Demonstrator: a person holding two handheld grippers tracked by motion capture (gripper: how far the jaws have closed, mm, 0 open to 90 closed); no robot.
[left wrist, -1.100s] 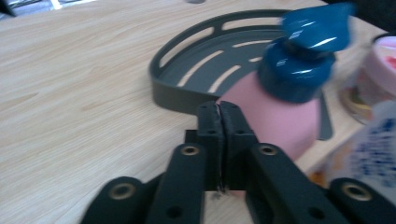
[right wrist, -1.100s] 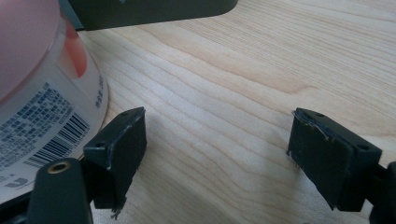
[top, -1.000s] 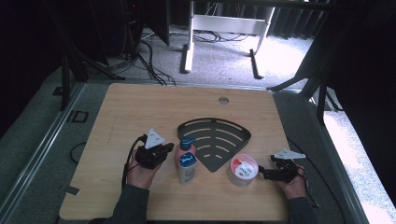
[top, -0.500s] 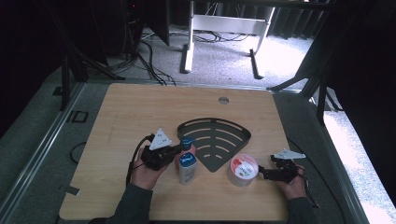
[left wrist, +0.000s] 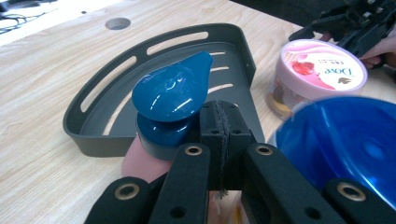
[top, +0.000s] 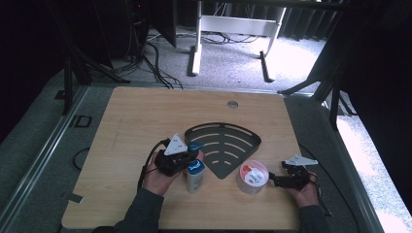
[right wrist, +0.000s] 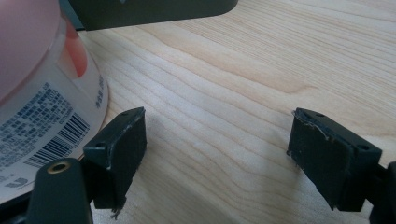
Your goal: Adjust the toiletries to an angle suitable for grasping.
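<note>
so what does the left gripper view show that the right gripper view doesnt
Left gripper view alone: a blue teardrop-shaped cap, a round translucent blue lid, the pink Dove tub's printed lid and the left gripper with its jaws together.

Right gripper view alone: the tub's barcode label and the right gripper, jaws wide apart over bare wood.

Both: the tub, the dark grey slotted corner tray and the light wooden table.

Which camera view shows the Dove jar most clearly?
The left gripper view shows the Dove jar best: its pink lid and the brand name are readable. The high view shows the jar small, beside the dark corner tray. The right gripper view shows only part of its side, with a barcode label.
</note>
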